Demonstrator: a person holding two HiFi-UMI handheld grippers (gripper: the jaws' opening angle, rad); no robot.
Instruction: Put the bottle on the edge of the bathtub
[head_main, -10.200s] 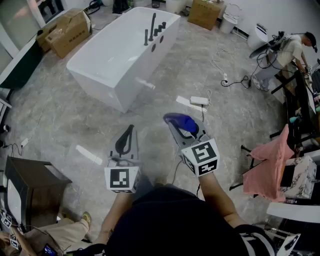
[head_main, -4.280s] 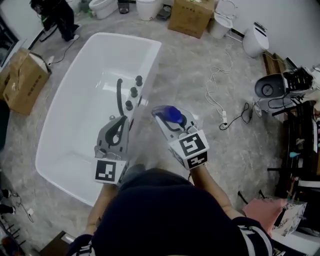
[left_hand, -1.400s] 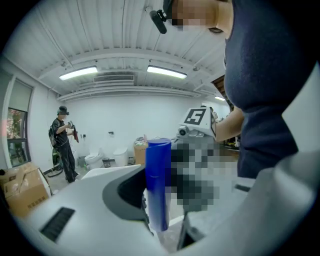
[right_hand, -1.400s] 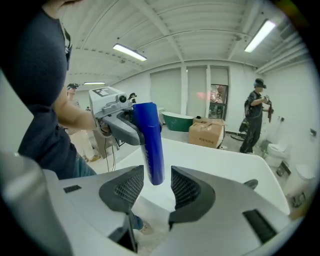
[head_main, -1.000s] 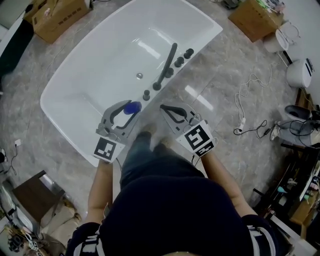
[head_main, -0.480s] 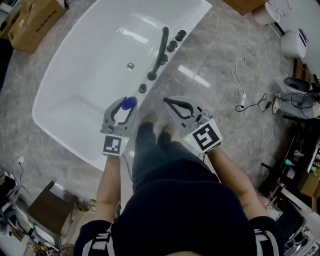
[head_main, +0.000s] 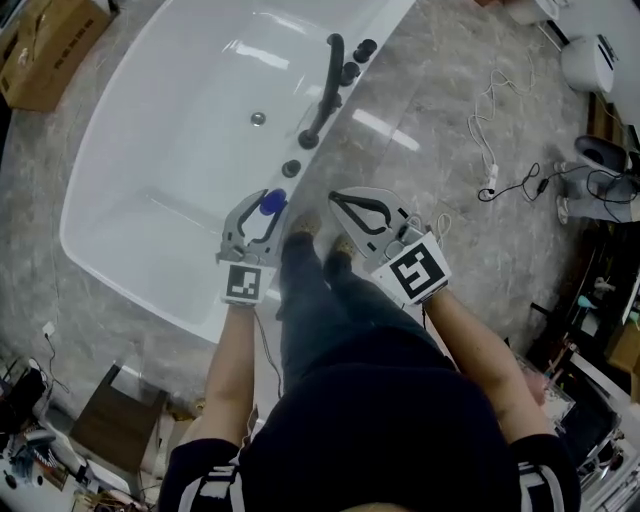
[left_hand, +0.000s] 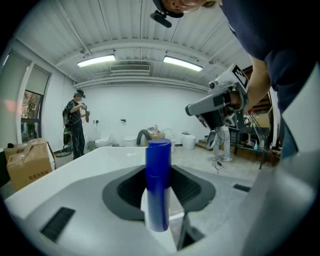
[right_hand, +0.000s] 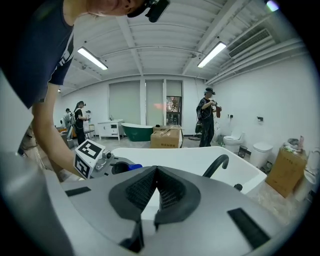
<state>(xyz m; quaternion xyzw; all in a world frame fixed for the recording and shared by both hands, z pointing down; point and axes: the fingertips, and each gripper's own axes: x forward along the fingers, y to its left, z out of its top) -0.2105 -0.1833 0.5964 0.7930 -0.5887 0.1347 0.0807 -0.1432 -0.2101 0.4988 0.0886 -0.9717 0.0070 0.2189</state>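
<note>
Standing upright, blue bottle (left_hand: 159, 185) clamped in left claw (head_main: 262, 207); beside bathtub rim (head_main: 150, 282)

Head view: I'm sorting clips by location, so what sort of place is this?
Likely a bathroom-fixture showroom or workshop, not a home: a freestanding bathtub on open floor, cardboard boxes, and several toilets.

Bottle (head_main: 272, 202) apparently over bathtub (head_main: 160, 150) edge, faucet (head_main: 323, 92) behind.

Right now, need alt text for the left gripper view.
A blue bottle stands upright, clamped between the dark pads of the left hand-held gripper, at the centre of the frame. The right hand-held gripper shows at upper right; behind is a bright white room with a person standing at far left.
</note>
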